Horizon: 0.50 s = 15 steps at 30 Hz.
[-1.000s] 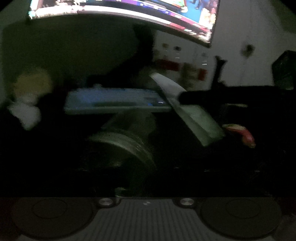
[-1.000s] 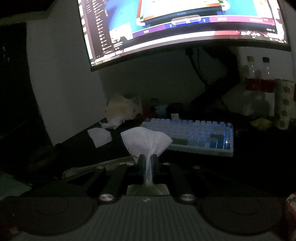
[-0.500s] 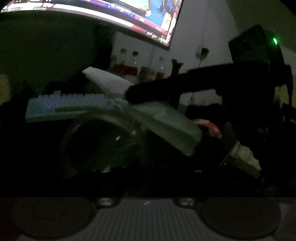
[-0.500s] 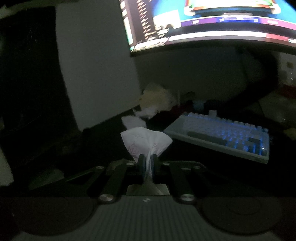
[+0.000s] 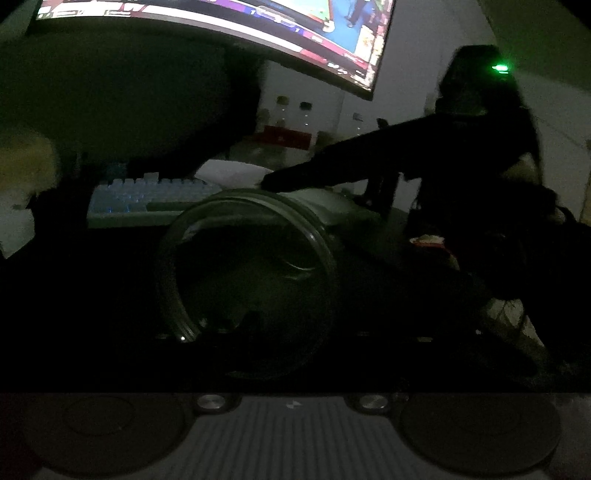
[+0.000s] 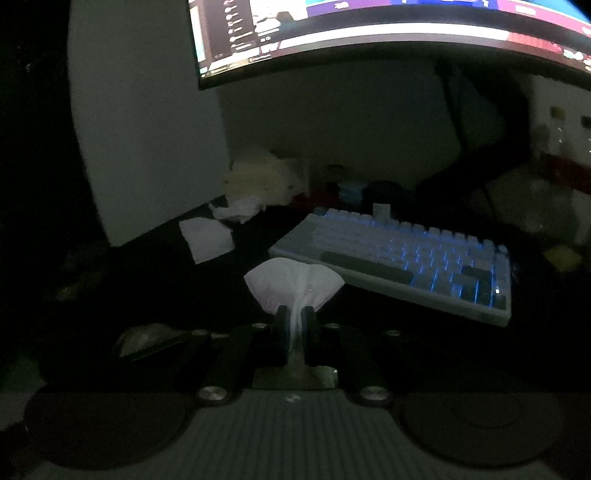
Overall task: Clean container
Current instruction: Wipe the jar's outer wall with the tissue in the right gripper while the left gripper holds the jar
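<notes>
The scene is very dark. In the left wrist view a round clear container (image 5: 247,273) fills the centre with its open mouth turned toward the camera, held in my left gripper (image 5: 251,325), whose fingers are almost lost in the dark. My right gripper (image 6: 294,317) is shut on a white tissue (image 6: 291,284) that fans out above its fingertips. From the left wrist view the right gripper reaches in as a dark shape (image 5: 269,181) from the right, with the tissue (image 5: 232,171) just above the container's far rim.
A backlit white keyboard (image 6: 406,258) lies on the dark desk under a lit curved monitor (image 6: 369,29). Crumpled tissues (image 6: 236,212) and a yellowish wad (image 6: 266,177) lie at the back left. Bottles (image 5: 291,110) stand by the wall.
The container has turned and centred so its mouth faces the left camera. The right gripper with the tissue has come over the container's far rim; the right view has swung toward the keyboard.
</notes>
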Motion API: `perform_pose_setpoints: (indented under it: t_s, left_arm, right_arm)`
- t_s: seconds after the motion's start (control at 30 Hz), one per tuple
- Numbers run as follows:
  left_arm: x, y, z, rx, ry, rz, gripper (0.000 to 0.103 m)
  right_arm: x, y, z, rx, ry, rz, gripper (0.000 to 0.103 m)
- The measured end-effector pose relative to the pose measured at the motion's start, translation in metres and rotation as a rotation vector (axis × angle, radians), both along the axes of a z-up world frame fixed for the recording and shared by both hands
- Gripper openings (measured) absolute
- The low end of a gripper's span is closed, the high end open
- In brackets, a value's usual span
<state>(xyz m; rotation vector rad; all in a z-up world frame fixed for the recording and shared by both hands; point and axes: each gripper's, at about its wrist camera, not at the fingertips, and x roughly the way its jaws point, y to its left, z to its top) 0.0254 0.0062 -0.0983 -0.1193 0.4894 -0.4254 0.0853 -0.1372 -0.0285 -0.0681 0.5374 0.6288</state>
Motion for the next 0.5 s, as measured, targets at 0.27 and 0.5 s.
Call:
perform_pose_setpoints:
  t_s: [0.27, 0.5]
  left_arm:
    - [0.003, -0.003, 0.005, -0.018, 0.027, 0.068, 0.048]
    - [0.008, -0.023, 0.014, 0.066, 0.057, 0.141, 0.062]
  right_arm:
    - [-0.002, 0.006, 0.008, -0.007, 0.036, 0.061, 0.009]
    - [0.004, 0.004, 0.006, -0.013, 0.040, -0.022, 0.010]
